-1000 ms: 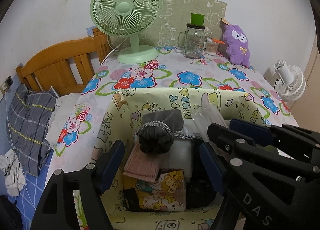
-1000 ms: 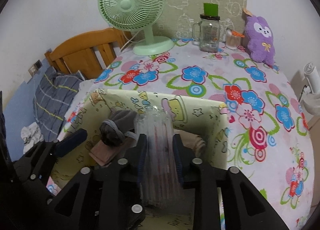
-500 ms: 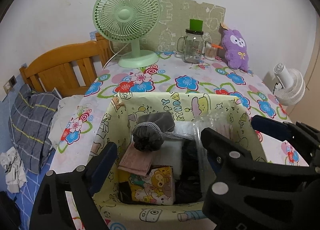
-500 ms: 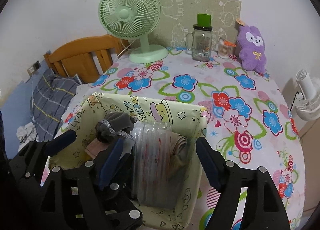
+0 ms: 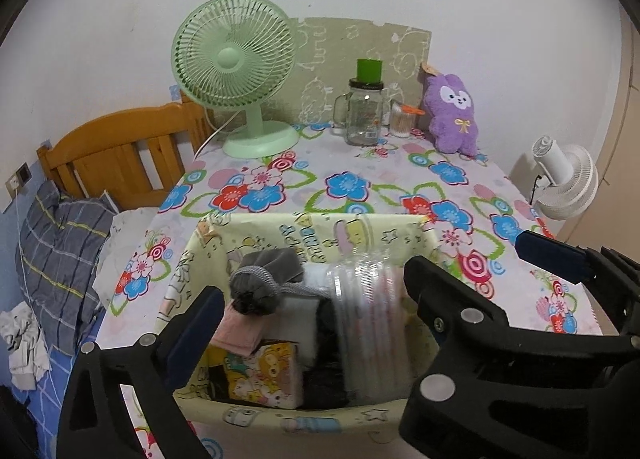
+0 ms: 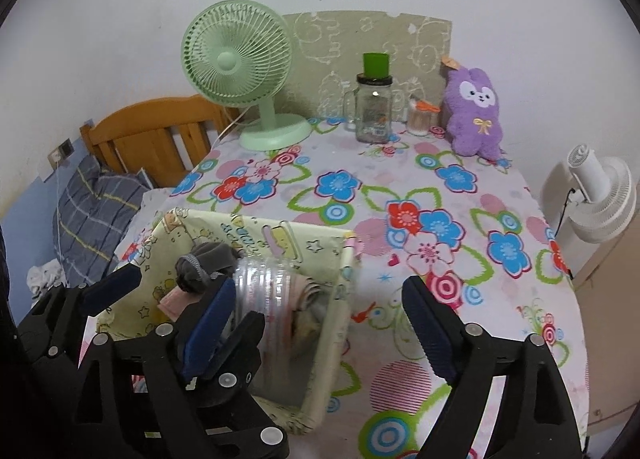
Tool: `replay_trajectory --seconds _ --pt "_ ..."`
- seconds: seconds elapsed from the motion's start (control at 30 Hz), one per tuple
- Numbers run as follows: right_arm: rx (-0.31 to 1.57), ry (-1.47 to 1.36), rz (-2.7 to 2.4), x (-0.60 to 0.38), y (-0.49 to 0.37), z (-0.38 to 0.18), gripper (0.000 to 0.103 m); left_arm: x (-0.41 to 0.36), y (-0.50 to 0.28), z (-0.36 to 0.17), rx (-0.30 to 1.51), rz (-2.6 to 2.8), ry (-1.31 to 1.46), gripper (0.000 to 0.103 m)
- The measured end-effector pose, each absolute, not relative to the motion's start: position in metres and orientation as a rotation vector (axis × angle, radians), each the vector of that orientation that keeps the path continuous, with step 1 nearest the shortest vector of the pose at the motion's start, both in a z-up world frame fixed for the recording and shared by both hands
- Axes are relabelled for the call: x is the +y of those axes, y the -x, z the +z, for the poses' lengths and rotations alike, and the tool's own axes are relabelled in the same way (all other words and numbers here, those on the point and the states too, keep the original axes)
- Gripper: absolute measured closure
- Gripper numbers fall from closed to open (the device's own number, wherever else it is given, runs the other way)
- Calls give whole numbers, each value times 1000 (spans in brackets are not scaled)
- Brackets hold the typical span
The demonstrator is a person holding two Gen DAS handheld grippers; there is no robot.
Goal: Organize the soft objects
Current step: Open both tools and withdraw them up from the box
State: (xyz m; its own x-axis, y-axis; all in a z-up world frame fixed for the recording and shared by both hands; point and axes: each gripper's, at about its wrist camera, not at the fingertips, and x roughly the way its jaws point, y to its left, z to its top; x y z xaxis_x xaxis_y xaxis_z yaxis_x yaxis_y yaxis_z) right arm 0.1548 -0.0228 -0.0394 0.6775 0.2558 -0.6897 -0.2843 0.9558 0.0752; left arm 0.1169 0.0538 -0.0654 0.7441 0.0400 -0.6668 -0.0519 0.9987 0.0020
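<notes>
Left wrist view: the left tool [image 5: 304, 323] and right tool [image 6: 320, 323] both have jaws opening, gripping nothing. Lower centre, the clear plastic packet [image 5: 370, 323] stands in the yellow fabric bin [image 5: 312, 225] on the desk [image 6: 460, 195]; withdraw straight, clear of its rim. Only this view shows the cartoon pouch [image 5: 264, 373]; the right shows desk beside the bin.

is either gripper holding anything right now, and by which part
Nothing is held. The left gripper and right gripper both have jaws opening, and the clear plastic packet stands free in the fabric bin.
</notes>
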Motion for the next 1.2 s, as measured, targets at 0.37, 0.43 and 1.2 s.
replay_trajectory --seconds 0.37,0.43,1.2 --pt "716 20 264 -56 -143 -23 8 24 -111 -50 690 25 -11 0" --pt "706 14 259 -62 -140 -20 8 20 -109 -46 683 22 -12 0" --pt "538 -62 164 -135 -87 24 4 -25 -69 -4 564 -3 -45 0"
